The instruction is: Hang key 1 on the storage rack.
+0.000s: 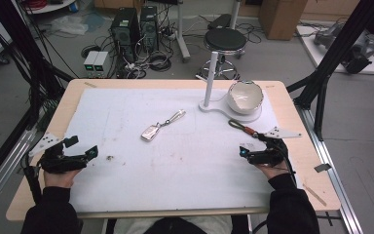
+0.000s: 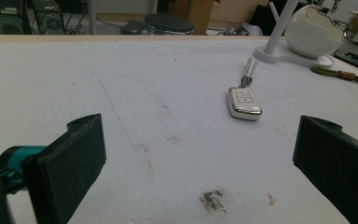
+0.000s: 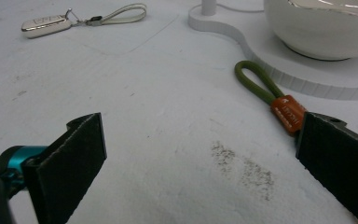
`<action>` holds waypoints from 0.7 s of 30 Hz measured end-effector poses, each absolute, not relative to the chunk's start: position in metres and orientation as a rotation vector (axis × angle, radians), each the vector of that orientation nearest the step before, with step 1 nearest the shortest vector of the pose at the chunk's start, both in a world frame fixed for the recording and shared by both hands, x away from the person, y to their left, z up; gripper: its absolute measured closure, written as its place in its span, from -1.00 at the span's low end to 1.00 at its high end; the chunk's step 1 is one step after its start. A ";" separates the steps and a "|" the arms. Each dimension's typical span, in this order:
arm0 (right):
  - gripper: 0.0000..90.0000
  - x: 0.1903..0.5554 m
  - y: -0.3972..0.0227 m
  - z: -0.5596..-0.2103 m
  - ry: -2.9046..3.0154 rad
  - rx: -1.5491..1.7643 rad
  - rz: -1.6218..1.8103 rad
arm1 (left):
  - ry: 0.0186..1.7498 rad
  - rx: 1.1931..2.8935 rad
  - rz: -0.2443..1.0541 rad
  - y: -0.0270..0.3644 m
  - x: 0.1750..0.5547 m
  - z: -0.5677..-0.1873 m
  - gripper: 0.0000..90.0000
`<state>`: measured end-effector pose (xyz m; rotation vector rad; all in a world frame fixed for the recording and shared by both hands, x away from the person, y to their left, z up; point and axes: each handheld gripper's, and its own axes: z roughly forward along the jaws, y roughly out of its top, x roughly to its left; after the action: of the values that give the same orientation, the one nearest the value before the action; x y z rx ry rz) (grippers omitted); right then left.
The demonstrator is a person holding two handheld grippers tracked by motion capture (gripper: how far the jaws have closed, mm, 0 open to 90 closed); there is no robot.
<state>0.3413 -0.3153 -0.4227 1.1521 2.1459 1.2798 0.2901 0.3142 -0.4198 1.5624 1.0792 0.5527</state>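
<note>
A white mat covered the tabletop [image 1: 292, 146]. The key fob [image 1: 150, 132] lay at mid-mat, untouched. The left hand-held gripper [image 1: 85, 146] and right hand-held gripper [image 1: 246, 155] rested released, empty, well apart from it. No handling appeared started.

a wooden table under a white mat

the table [image 1: 299, 146] is light wood, nearly covered by a white mat [image 1: 175, 161] marked with faint stains and a dark smudge [image 1: 110, 158]. on the mat lie a silver car key [image 1: 150, 132] with a pale strap near the middle, a white stand [image 1: 209, 105] carrying a bowl at the far right, and a green loop strap [image 1: 238, 126] with an orange tag just beside it.
</note>
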 end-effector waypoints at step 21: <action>-0.99 0.376 -0.329 -0.383 2.197 1.162 1.154 | 1.076 1.526 0.525 0.314 0.295 -0.419 -0.94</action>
<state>0.3756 -0.3285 -0.3830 1.1617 2.1965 1.1538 0.2951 0.3139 -0.4192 1.5264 1.0760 0.5246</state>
